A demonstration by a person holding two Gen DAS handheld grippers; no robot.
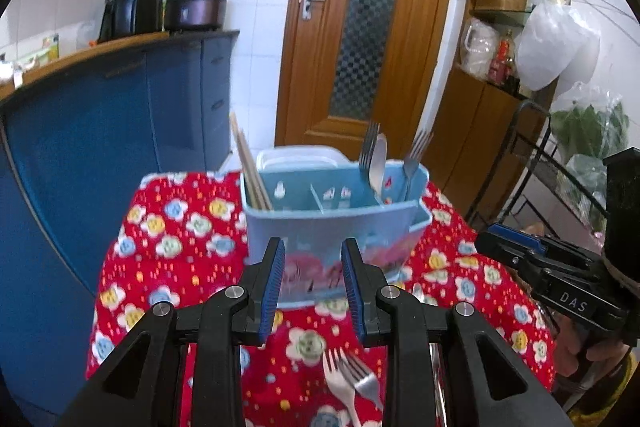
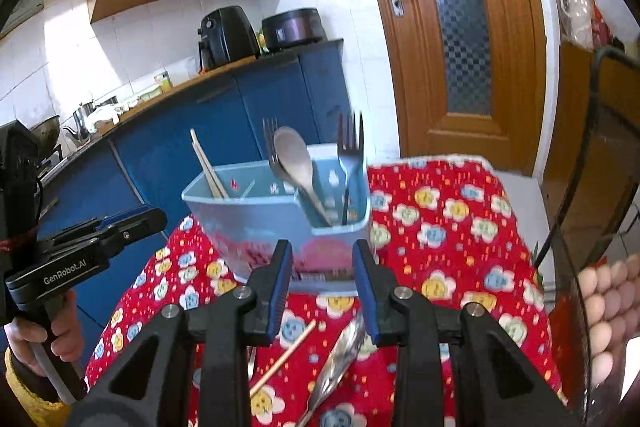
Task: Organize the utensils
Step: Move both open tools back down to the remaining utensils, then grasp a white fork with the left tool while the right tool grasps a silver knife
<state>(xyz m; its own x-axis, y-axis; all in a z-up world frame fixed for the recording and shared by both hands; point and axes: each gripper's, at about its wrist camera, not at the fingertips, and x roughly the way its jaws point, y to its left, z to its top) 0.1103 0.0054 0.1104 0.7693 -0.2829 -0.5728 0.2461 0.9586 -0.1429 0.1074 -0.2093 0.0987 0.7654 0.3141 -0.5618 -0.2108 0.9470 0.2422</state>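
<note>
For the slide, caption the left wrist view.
Left gripper, empty, faces a blue utensil caddy on a floral cloth; forks lie below.

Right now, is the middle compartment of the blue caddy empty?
Empty, as far as shown: the blue caddy has chopsticks at one end and forks and a spoon at the other.

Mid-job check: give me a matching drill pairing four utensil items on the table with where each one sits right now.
Items:
1. wooden chopsticks
2. large metal spoon
3. two loose metal forks
4. single loose wooden chopstick

Places:
A. flat on the red floral tablecloth, below the left gripper
B. standing in the right end compartment of the light blue plastic utensil caddy, among forks
C. flat on the cloth, below the right gripper
D. standing in the caddy's left end compartment

Pairs: 1-D, 2-B, 3-A, 4-C
</note>
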